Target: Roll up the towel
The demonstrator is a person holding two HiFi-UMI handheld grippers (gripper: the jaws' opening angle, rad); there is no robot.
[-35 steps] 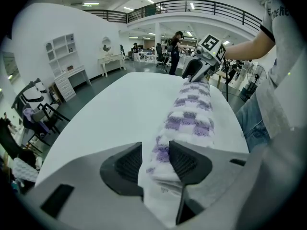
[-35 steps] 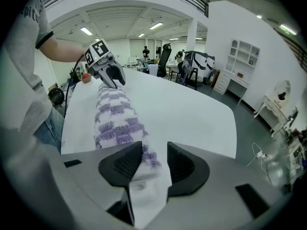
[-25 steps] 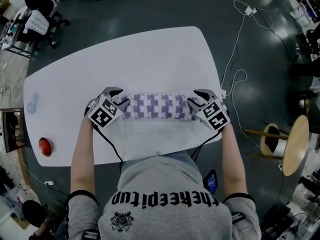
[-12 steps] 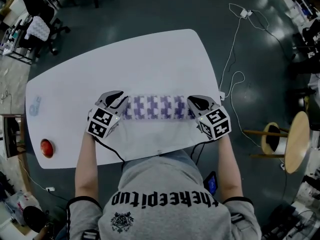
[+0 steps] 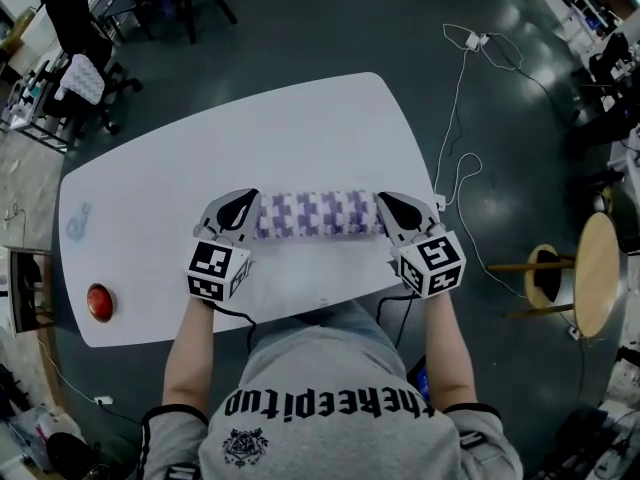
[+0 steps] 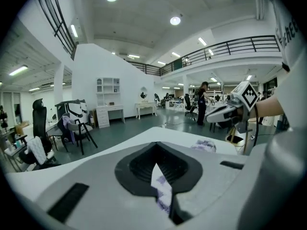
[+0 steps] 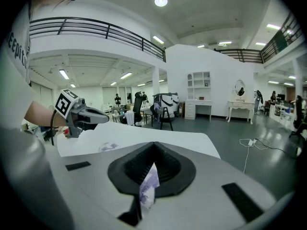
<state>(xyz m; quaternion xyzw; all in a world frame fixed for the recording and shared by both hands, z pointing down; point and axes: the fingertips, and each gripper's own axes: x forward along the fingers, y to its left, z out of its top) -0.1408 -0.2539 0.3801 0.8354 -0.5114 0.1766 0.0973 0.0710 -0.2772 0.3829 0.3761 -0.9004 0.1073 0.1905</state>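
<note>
Purple-and-white checked cloth, wound into a plump roll: the towel [image 5: 318, 214] sat over the near half of the worktop [image 5: 250, 128], toward the edge where the person stood, and I could not tell whether it rested on the surface or hung just clear. Its long axis ran side to side, parallel with that near edge, one end pointing to the worktop's left end and the other to its right. The left claw [image 5: 238, 208] had the left end and the right claw [image 5: 390, 211] the other. Both had just been closing, and each was clamped tight on a small pinch of the patterned fabric, a tuft of it showing between the jaws. It looked to me a light, soft, floppy thing, neither slippery nor fragile, but liable to sag in the middle or slacken its outer wrap if held by one end alone. The two ends seemed the sensible places to take it, catching the outer layers.
</note>
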